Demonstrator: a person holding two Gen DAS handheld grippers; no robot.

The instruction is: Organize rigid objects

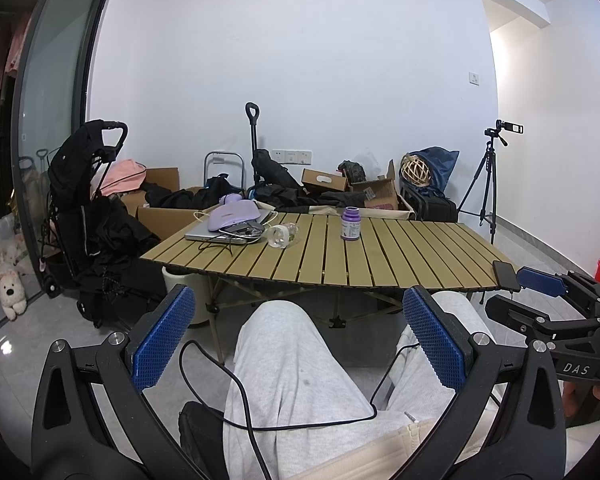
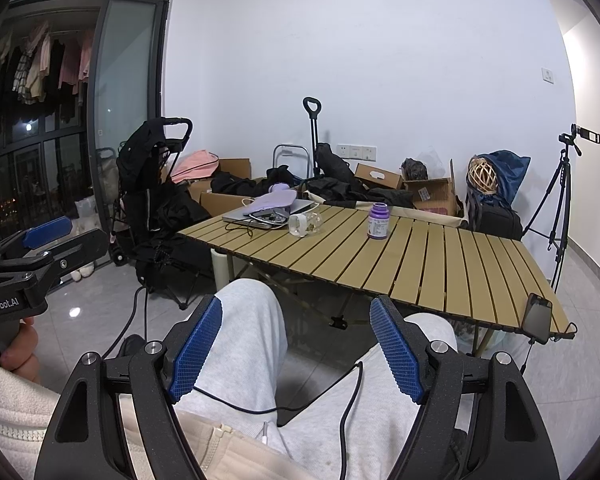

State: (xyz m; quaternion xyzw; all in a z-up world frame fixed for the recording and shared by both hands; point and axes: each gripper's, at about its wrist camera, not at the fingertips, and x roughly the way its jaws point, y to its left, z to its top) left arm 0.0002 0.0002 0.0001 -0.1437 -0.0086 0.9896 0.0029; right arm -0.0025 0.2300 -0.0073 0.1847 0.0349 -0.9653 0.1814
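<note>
In the left wrist view, the left gripper (image 1: 298, 336) hangs low over the person's knees (image 1: 276, 344) in grey trousers, its blue pads spread wide with nothing between them. Ahead stands a slatted folding table (image 1: 412, 256). On it a purple pill bottle (image 1: 350, 223) stands upright near the far edge, and a clear jar (image 1: 281, 234) lies on its side to the left of it, apart from it. Further left a laptop (image 1: 216, 234) carries a lilac pouch (image 1: 233, 214) and some cables. A black phone (image 1: 506, 274) lies at the near right corner. The right gripper (image 1: 540, 282) enters from the right; only one blue pad shows here.

In the right wrist view, the right gripper (image 2: 296, 350) is also above the knees (image 2: 252, 312), jaws spread and empty. The purple pill bottle (image 2: 378, 221) stands upright at the middle of the table (image 2: 440, 264), the clear jar (image 2: 305, 224) lying to its left beside the laptop (image 2: 240, 216). The phone (image 2: 537, 317) rests at the near right corner. A tripod (image 2: 556, 216) with a camera stands by the wall. The left gripper (image 2: 48, 232) shows at the left edge.
</note>
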